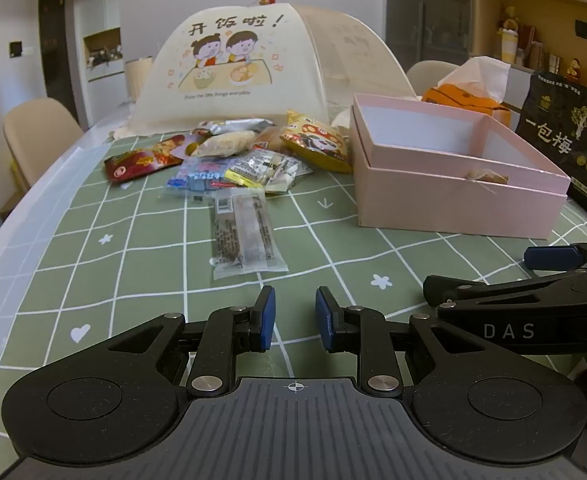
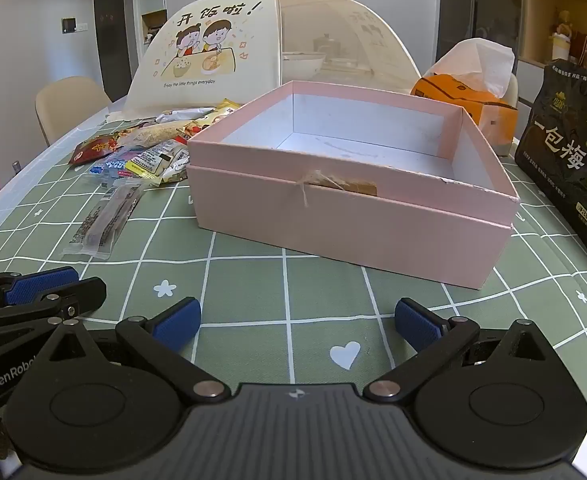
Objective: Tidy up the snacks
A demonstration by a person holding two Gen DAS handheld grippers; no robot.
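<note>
Here, snack packets (image 1: 229, 160) are piled on the bench (image 1: 133, 280) beside an empty pink box (image 2: 353, 184). Left gripper (image 1: 295, 316) jaws are narrowly parted, right gripper (image 2: 297, 320) jaws wide, nothing held. Slippery wrappers could be dropped or crushed.

A heap of crinkly foil and clear plastic snack packets (image 1: 229, 156) lies left of an open, empty pink cardboard box (image 2: 357, 200); one clear-wrapped brown bar (image 1: 243, 234) lies flat, apart.
</note>
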